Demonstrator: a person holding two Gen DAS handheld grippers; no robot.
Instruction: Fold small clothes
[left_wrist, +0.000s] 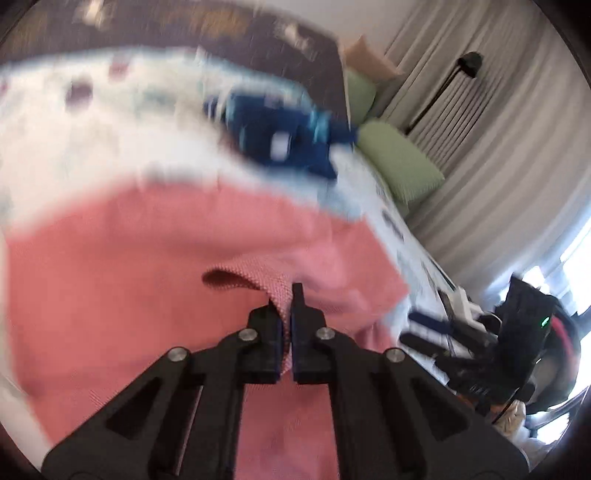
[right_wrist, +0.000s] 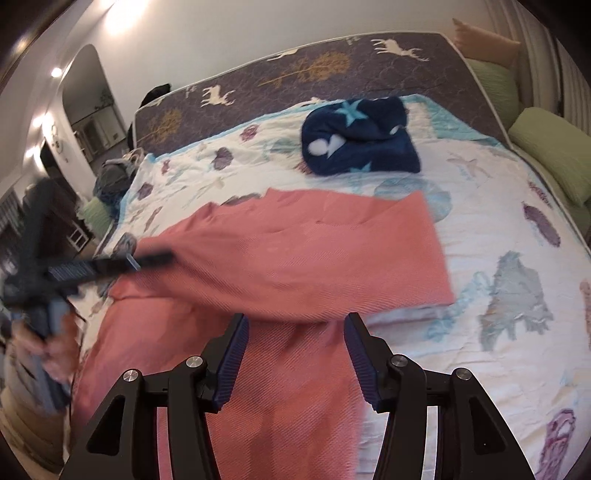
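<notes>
A pink knitted garment (right_wrist: 295, 254) lies spread on the white patterned bed cover (right_wrist: 498, 229), partly folded over itself. My left gripper (left_wrist: 287, 295) is shut on an edge of the pink garment (left_wrist: 184, 258) and lifts it; it also shows blurred at the left of the right wrist view (right_wrist: 155, 256), at the cloth's left edge. My right gripper (right_wrist: 295, 325) is open and empty, hovering over the near part of the garment. It shows at the right of the left wrist view (left_wrist: 424, 332).
A dark blue fleece bundle with light stars (right_wrist: 358, 136) lies on the bed beyond the pink garment. Green pillows (right_wrist: 554, 151) line the right side by grey curtains (left_wrist: 498, 129). A dark quilted mattress (right_wrist: 332, 70) stands behind.
</notes>
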